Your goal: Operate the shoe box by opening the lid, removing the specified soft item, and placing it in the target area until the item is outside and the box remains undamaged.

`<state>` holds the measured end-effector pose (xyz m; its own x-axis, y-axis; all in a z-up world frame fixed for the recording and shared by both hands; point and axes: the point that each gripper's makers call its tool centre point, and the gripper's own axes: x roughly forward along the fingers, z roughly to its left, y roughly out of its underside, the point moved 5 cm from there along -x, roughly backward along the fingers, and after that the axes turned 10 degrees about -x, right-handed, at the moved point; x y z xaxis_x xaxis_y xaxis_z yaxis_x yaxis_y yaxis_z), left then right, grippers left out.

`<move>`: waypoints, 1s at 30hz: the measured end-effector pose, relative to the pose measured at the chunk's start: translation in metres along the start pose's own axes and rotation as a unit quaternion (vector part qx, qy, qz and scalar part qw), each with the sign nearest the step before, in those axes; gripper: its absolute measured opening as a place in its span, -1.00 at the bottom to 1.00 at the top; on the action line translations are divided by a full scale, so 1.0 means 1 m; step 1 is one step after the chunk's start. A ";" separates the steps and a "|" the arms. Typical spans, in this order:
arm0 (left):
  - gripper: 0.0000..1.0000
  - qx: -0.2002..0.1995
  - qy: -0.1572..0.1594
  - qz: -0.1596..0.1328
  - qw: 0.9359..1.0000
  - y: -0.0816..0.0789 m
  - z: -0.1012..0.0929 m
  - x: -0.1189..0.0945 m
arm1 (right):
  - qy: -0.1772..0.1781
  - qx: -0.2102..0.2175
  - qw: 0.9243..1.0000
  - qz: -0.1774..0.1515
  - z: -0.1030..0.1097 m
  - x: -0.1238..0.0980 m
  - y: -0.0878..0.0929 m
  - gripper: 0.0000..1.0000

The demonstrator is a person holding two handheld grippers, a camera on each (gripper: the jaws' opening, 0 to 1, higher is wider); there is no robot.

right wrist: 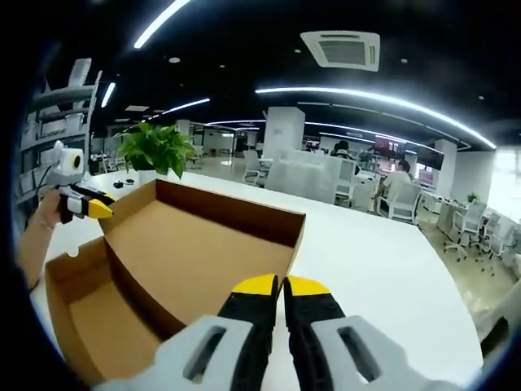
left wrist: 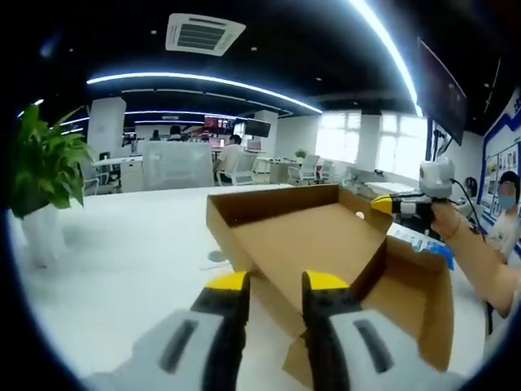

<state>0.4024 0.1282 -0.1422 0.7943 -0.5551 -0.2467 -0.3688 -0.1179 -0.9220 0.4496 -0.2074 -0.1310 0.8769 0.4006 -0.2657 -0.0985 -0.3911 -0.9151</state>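
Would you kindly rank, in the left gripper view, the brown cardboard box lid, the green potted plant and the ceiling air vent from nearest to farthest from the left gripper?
1. Brown cardboard box lid: raised open directly ahead of the left gripper.
2. Green potted plant: on the white table, far left.
3. Ceiling air vent: overhead, beyond the table.

Open-plan office: rows of desks with office chairs, seated workers, ceiling air vent, strip lights, potted plant.

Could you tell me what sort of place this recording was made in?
It looks like an open-plan office: rows of desks with office chairs, a ceiling air-conditioning vent, and a potted plant on the white table beside the cardboard box.
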 end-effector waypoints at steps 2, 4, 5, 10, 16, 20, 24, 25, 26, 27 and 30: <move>-0.58 -0.002 -0.009 -0.004 1.000 -0.002 0.000 -0.001 | 0.008 -0.005 1.000 -0.010 0.001 -0.003 0.000 -0.97; -0.63 0.000 -0.017 -0.006 1.000 -0.003 -0.001 -0.002 | 0.014 -0.008 1.000 -0.022 0.001 -0.007 -0.001 -0.97; -0.66 0.010 -0.026 -0.008 1.000 -0.003 -0.002 -0.002 | 0.015 -0.006 1.000 -0.025 0.001 -0.009 0.000 -0.97; -0.76 0.054 -0.065 -0.008 0.996 -0.005 -0.007 -0.003 | 0.020 0.003 0.999 -0.049 0.001 -0.018 0.002 -0.97; -0.82 0.081 -0.086 -0.019 0.993 -0.005 -0.013 -0.003 | 0.034 -0.011 0.997 -0.070 0.002 -0.029 0.003 -0.96; -0.81 0.108 -0.095 -0.037 0.989 -0.007 -0.021 -0.002 | 0.046 -0.021 0.995 -0.088 0.001 -0.035 0.004 -0.96; -0.80 0.116 -0.092 -0.053 0.988 -0.006 -0.027 -0.006 | 0.059 -0.031 0.992 -0.106 0.000 -0.042 0.005 -0.96; -0.80 0.117 -0.091 -0.055 0.987 -0.005 -0.028 -0.006 | 0.062 -0.035 0.991 -0.110 0.000 -0.044 0.005 -0.96; -0.80 0.118 -0.091 -0.056 0.987 -0.004 -0.028 -0.007 | 0.064 -0.040 0.990 -0.118 0.002 -0.045 0.005 -0.96; -0.80 0.119 -0.091 -0.057 0.987 -0.003 -0.028 -0.007 | 0.065 -0.046 0.989 -0.121 0.003 -0.046 0.006 -0.96; -0.80 0.120 -0.090 -0.062 0.987 -0.004 -0.027 -0.009 | 0.074 -0.070 0.986 -0.131 0.006 -0.048 0.005 -0.96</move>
<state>0.3833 0.1120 -0.1285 0.9073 -0.3902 -0.1570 -0.1561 0.0344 -0.9871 0.4039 -0.2236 -0.1246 0.9240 0.3812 0.0304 0.1964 -0.4049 -0.8930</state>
